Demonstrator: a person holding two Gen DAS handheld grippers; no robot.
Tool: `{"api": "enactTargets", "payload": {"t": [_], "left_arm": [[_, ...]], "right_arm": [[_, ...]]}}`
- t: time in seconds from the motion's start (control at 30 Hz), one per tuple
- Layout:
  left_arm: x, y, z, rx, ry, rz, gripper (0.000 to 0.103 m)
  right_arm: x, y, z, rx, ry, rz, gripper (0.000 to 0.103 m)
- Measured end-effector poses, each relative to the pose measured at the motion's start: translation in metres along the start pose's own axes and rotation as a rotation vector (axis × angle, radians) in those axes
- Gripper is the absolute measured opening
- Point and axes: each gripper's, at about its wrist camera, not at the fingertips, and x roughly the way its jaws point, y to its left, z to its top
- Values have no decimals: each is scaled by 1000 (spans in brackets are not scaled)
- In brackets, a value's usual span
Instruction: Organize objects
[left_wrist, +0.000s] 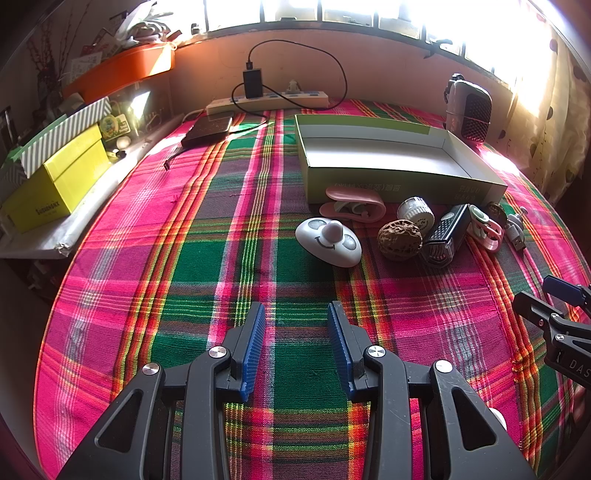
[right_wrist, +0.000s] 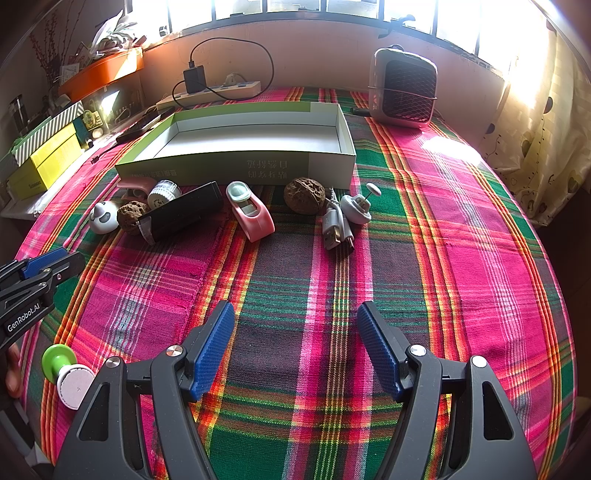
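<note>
Objects to sort sit in a loose row just in front of the tray, none held. L gripper (left_wrist: 297, 314) hangs over bare plaid cloth (left_wrist: 207, 280), jaws partly apart, nothing betw. them. R gripper (right_wrist: 295, 314) likewise over cloth, jaws spread wide, empty.

Count, going outward: 1 white smiley-face gadget (left_wrist: 328, 242) nearest the L gripper; 2 walnuts (right_wrist: 304, 195) (right_wrist: 130, 216); 1 black rectangular device (right_wrist: 183, 216) lying tilted, touching the left walnut; 2 pink clips (right_wrist: 250, 214) (left_wrist: 352, 206); 1 white round cap (left_wrist: 415, 214); 1 white USB cable (right_wrist: 336, 225); 1 small white knob w/ pin (right_wrist: 357, 206), just beside the cable. A green-and-white peg (right_wrist: 64, 371) lies apart, near the cloth's near-left edge in the R view.

Tray (right_wrist: 236, 168): 1 open green-and-white cardboard box, inside bare, long wall touching the row.

Room: wide open cloth betw. grippers and row; right side of cloth clear up to a small heater (right_wrist: 404, 86) at the back. Behind the tray: power strip (left_wrist: 266, 101) w/ charger, dark phone-like slab (left_wrist: 208, 129). Left edge: yellow box (left_wrist: 55, 184), striped box, orange bin (left_wrist: 122, 72).
</note>
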Motion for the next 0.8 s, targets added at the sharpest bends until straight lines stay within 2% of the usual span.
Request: {"api": "enactTargets", "payload": {"t": [0.8], "left_arm": [[0,1,0,-5,0,-7,33]], "right_arm": [[0,0,0,-12,1,6,69]]}}
